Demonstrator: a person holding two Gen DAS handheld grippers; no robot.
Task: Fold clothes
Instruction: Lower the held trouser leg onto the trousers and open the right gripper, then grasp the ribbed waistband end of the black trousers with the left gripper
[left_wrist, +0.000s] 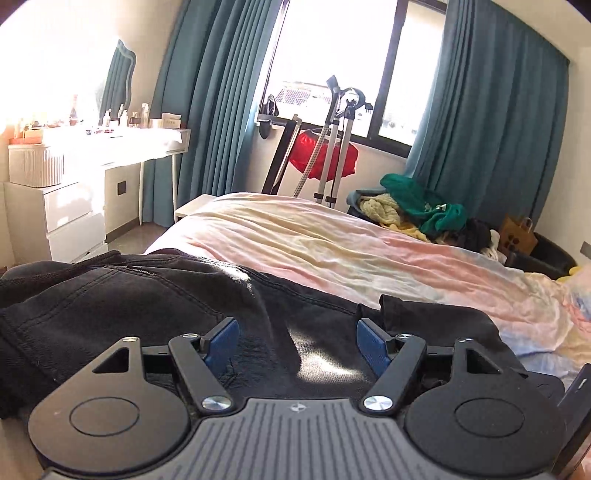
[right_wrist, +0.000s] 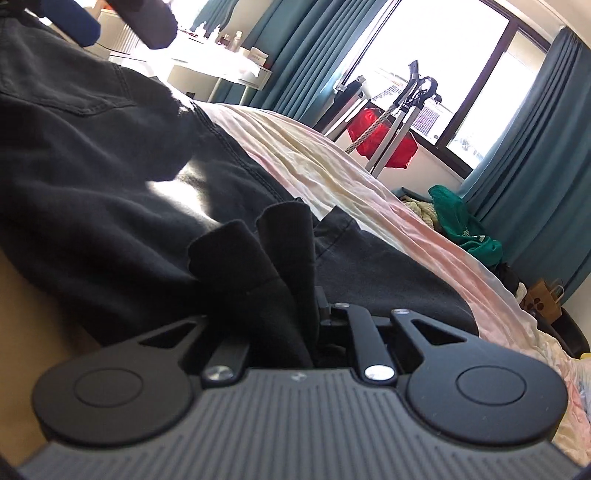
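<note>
One pair of black denim trousers on bed; left tool spread open, right tool clamping bunched trouser fabric.

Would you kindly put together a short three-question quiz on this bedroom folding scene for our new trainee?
1. True or false: the left gripper has its blue-padded fingers spread apart above the black jeans.
2. What does the right gripper pinch?
A. the pastel bedsheet
B. a bunched fold of black fabric
C. nothing
3. Fill in: a pile of clothes topped by a ____ garment lies beyond the bed's far side, near the curtains.

Key: 1 true; 2 B; 3 green.
</note>
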